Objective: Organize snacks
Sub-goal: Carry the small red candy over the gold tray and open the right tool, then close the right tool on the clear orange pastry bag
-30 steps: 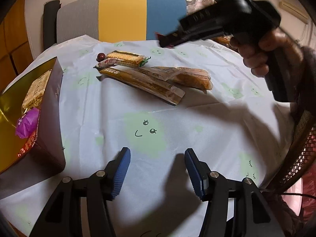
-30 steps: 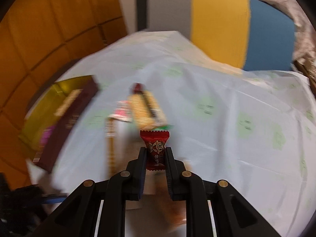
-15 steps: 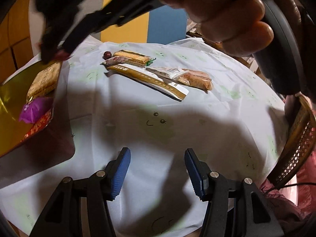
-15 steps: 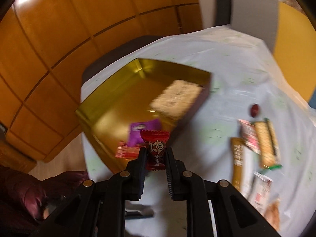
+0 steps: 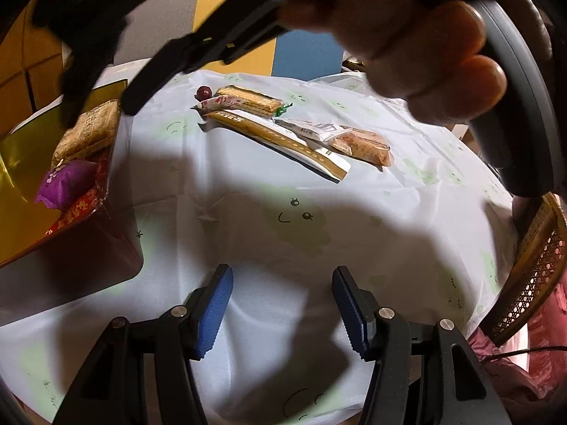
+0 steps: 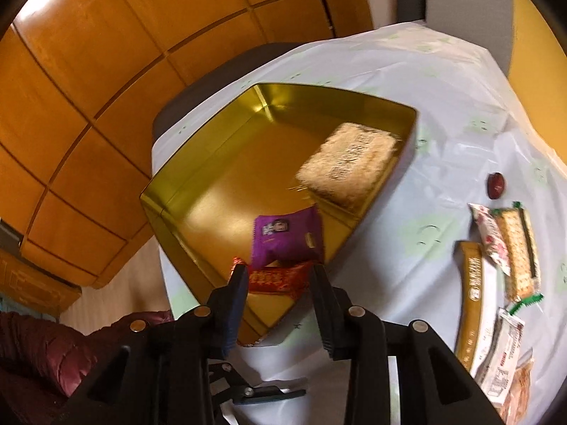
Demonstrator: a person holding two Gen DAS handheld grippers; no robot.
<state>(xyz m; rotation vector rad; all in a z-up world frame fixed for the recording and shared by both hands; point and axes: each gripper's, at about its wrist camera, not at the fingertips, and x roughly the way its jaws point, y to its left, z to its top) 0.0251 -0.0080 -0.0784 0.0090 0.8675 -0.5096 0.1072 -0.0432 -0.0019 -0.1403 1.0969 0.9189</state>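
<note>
**Right gripper just let go over the gold tin**

Now the right gripper (image 6: 278, 276) hangs over the near corner of the gold tin (image 6: 198, 180). Its jaws have just been opening and nothing sits between them. Directly below the gap lies a red wrapped snack (image 6: 274, 279) with gold print too blurred to read, partly under a purple packet (image 6: 287, 237) whose dark label is also unreadable. A pale crumbly block (image 6: 349, 166) rests against the tin's far wall.

Left gripper (image 5: 281, 306): blue pads apart, empty, above the bare tablecloth (image 5: 248, 184), which is pale with green smiley blobs.

Still out on the cloth, well apart from the tin:
- small dark red candy (image 6: 495, 185)
- pink-flowered wrapper (image 6: 490, 235), touching a cracker pack with a green end (image 6: 519, 248)
- long gold-and-white stick pack (image 6: 473, 304), white lettering along it, not legible
- white-labelled packet (image 6: 501, 368) lying over an orange-brown snack (image 6: 521, 400); label print too small to read

From the left wrist camera, the person's hand (image 5: 418, 39) fills the upper frame, wrapped around the right gripper's black handle. A maroon sleeve (image 6: 46, 350) shows at lower left in the right wrist view.
</note>
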